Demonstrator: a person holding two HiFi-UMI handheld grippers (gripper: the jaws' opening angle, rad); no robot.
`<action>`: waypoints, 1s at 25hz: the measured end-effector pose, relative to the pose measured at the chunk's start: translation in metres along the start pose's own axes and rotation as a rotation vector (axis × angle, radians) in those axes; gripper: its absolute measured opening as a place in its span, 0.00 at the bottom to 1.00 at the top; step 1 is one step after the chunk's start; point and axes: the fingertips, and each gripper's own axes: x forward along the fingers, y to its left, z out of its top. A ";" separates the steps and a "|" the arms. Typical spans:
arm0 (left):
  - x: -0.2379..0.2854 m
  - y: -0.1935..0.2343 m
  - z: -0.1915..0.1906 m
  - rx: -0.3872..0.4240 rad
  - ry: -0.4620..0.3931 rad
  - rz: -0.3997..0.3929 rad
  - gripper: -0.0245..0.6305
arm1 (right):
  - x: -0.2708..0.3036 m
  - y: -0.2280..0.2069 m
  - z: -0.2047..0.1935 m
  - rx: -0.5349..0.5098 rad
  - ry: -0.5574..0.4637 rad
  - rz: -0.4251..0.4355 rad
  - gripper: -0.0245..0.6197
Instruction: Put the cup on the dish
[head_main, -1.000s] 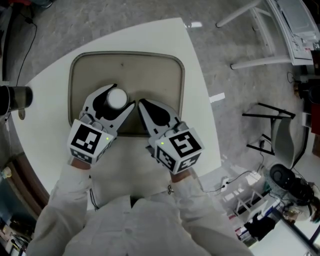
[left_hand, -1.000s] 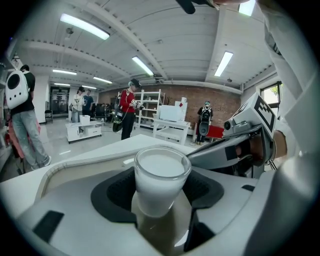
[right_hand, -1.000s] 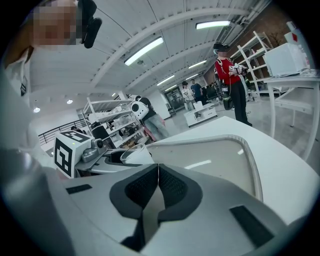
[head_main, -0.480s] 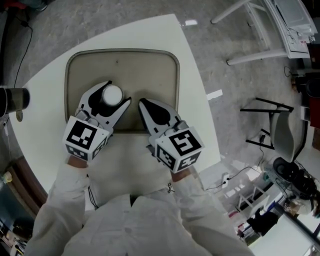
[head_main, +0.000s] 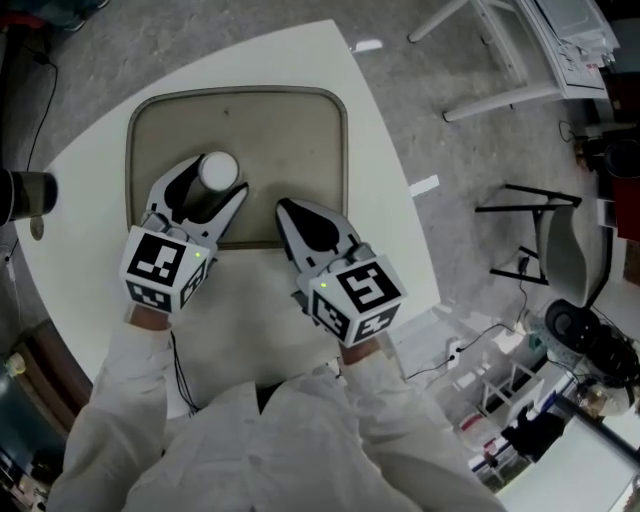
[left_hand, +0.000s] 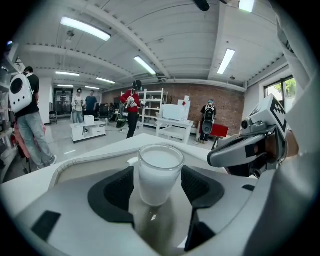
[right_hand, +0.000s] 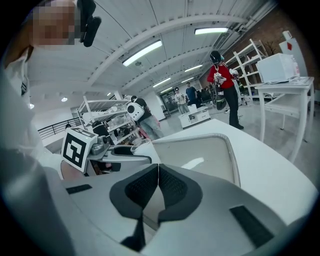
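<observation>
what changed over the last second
The right gripper, shut and empty, drew back a little toward the near edge of the tray. The left gripper still grips the cup at the same spot over the tray's left part.

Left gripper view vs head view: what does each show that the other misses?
Left gripper view only: ceiling lights, a brick wall, people in the room, one in red. Head view only: the person's white sleeves, the grey floor, the left gripper's marker cube. Shared: the cup between the left jaws, the dish, the white table, the right gripper.
</observation>
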 end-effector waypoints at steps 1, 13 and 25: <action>-0.002 0.001 0.001 0.004 -0.002 0.000 0.47 | -0.002 0.001 0.000 -0.001 -0.004 -0.003 0.06; -0.086 -0.024 0.019 0.095 -0.039 0.010 0.47 | -0.054 0.061 0.017 -0.037 -0.124 -0.027 0.06; -0.208 -0.082 0.026 0.194 -0.146 -0.063 0.46 | -0.113 0.159 0.023 -0.131 -0.239 -0.048 0.06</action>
